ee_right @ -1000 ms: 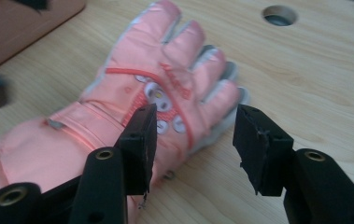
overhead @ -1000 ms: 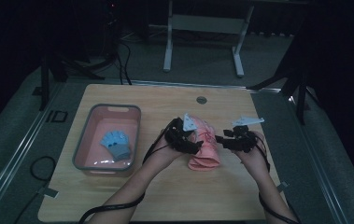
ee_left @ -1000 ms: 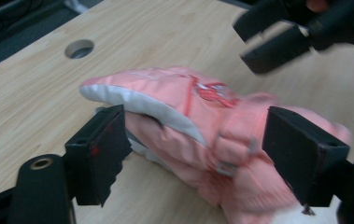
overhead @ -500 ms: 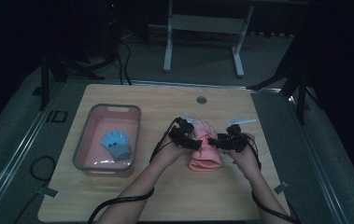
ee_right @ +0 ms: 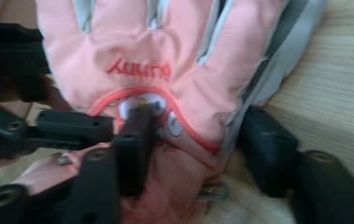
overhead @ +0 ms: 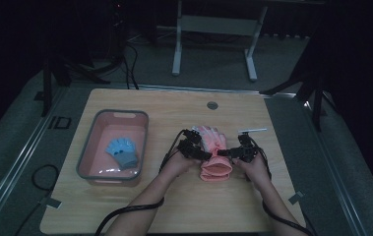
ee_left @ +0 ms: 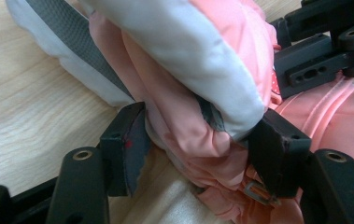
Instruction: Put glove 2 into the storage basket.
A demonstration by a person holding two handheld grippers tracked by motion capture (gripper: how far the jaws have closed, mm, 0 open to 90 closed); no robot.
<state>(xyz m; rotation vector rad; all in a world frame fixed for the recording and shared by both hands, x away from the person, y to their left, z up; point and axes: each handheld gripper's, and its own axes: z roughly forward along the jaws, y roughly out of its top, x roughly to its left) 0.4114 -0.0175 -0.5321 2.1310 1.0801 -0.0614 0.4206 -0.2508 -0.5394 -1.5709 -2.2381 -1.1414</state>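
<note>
Pink glove lies on the wooden table, right of the pink bin. Left gripper has just been closing, its jaws squeezing the glove's side. Right gripper, also closing, straddles the wrist part, one jaw on top, one beside.

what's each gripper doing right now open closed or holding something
Left gripper: jaws have just been closing, clamped on the pink glove near its cuff.
Right gripper: jaws have just been closing, gripping the same glove's other edge.
</note>
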